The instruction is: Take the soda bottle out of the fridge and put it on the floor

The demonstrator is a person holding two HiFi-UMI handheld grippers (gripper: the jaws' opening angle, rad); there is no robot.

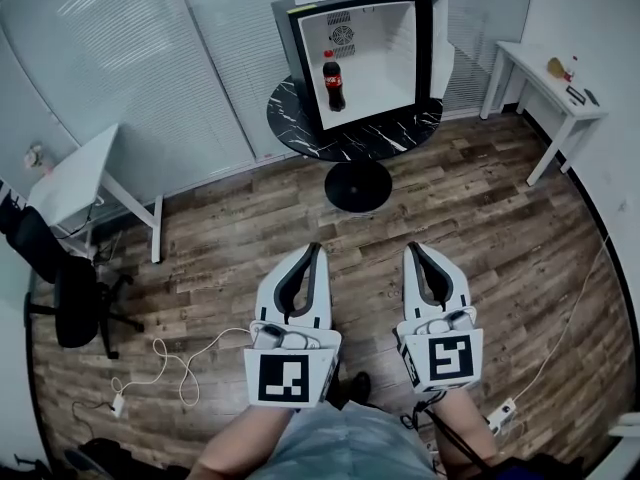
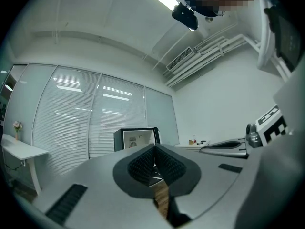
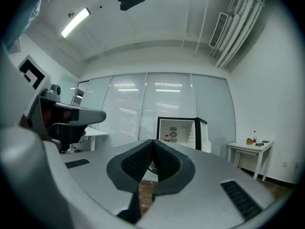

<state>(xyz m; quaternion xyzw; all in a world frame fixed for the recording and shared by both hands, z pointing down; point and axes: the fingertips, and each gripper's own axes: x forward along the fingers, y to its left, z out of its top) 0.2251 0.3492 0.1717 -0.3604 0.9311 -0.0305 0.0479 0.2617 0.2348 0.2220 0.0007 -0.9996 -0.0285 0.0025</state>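
A dark soda bottle (image 1: pixel 333 81) with a red cap and label stands upright at the left front of the small open fridge (image 1: pixel 400 13). The fridge sits on a round black marble table (image 1: pixel 405 133), its door swung open to the right. Both grippers hang low and near me, far short of the table. My left gripper (image 1: pixel 318 247) is shut with nothing in it, and my right gripper (image 1: pixel 411 247) is shut and empty too. In the right gripper view the bottle (image 3: pixel 166 138) shows small inside the fridge (image 3: pixel 178 129), beyond the closed jaws (image 3: pixel 153 144). The left gripper view shows the fridge (image 2: pixel 136 139) above its closed jaws (image 2: pixel 155 149).
Wood-plank floor (image 1: pixel 220 238) lies between me and the table. A white desk (image 1: pixel 85 173) and a black office chair (image 1: pixel 75 293) stand at the left. Another white desk (image 1: pixel 550 83) with small items is at the right. A white cable (image 1: pixel 185 363) and power strips lie on the floor.
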